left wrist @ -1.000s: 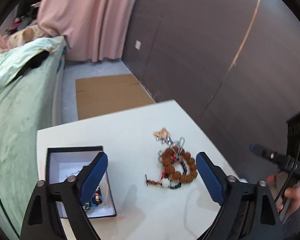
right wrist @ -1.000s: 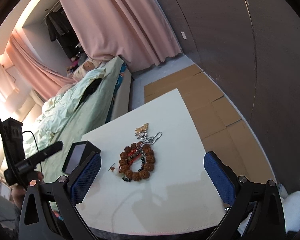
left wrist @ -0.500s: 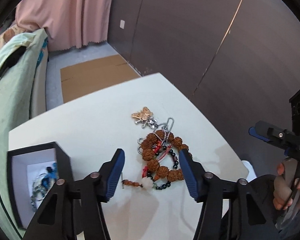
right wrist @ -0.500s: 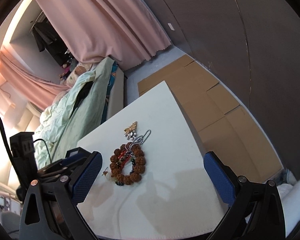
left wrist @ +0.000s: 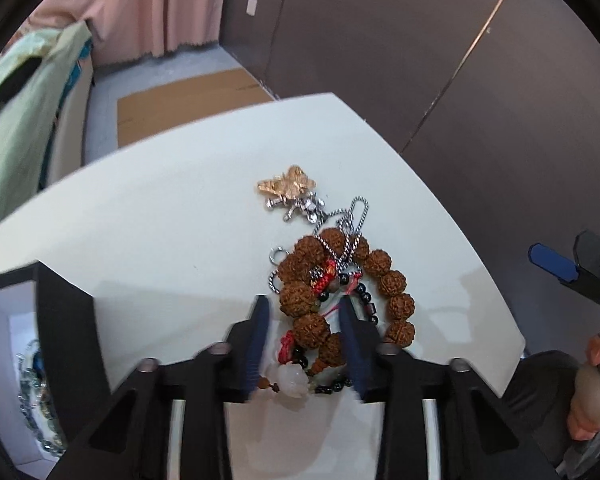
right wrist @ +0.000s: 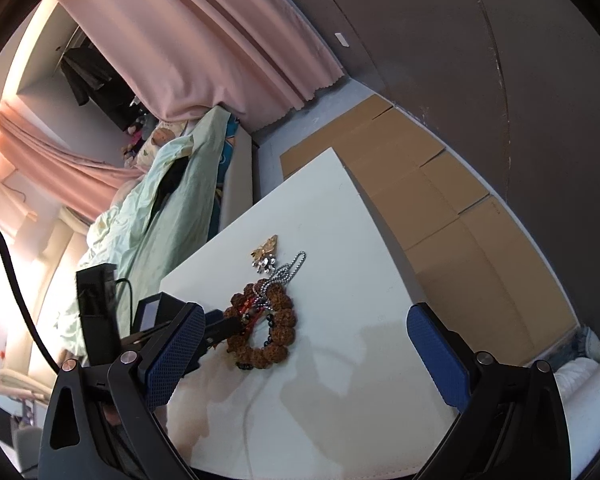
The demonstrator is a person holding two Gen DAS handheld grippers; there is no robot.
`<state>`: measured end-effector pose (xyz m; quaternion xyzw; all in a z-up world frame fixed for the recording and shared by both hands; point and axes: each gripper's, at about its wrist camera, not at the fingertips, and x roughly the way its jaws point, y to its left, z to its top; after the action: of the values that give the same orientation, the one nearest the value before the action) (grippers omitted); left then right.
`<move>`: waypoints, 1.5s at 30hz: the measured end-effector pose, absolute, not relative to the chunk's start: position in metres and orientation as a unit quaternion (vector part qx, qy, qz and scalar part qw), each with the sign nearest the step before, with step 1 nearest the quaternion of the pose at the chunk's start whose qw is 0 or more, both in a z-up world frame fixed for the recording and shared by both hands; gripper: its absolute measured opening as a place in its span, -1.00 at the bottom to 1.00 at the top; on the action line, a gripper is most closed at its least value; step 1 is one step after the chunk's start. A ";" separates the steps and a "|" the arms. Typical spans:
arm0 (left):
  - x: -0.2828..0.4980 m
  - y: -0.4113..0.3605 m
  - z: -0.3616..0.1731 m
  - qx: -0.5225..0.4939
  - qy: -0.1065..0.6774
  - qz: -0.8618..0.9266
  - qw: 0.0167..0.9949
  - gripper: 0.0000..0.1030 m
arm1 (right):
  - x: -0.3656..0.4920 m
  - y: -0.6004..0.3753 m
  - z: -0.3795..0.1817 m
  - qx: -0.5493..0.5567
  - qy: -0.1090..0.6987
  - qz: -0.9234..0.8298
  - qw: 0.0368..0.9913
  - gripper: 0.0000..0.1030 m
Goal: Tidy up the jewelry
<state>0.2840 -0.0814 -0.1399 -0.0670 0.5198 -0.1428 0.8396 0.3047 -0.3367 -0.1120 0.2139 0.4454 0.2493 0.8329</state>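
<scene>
Left gripper half-closed, blue pads straddling near arc of brown knobbly-seed bead bracelet, not yet pinching. Bracelet tangled with silver chain, near table's right edge. Right gripper wide open, idle.

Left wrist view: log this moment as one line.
left hand-held gripper: fingers straddling brown bead bracelet, not shut | right hand-held gripper: open, idle | black jewelry box: open, left

bead bracelet: rough, knobbly brown seeds. chain: shiny metal. table: smooth matt white. curtain: pink cloth.
</scene>
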 end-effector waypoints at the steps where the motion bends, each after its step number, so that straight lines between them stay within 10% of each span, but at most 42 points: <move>1: 0.284 -0.081 -0.141 -0.070 0.521 -0.144 0.838 -0.47 | 0.305 -0.336 -0.112 0.213 0.446 0.250 0.833 0.99; 39: 0.270 -0.046 -0.123 -0.091 0.544 -0.143 0.822 -0.66 | 0.341 -0.264 -0.142 0.191 0.519 0.279 0.785 0.51; 45: 0.271 -0.054 -0.130 -0.086 0.543 -0.148 0.822 0.14 | 0.338 -0.274 -0.145 0.199 0.521 0.270 0.785 0.51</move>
<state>0.2705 -0.0535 -0.1302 -0.0862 0.5435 -0.1479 0.8218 0.3376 -0.2738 -0.1451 0.1989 0.5210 0.2704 0.7848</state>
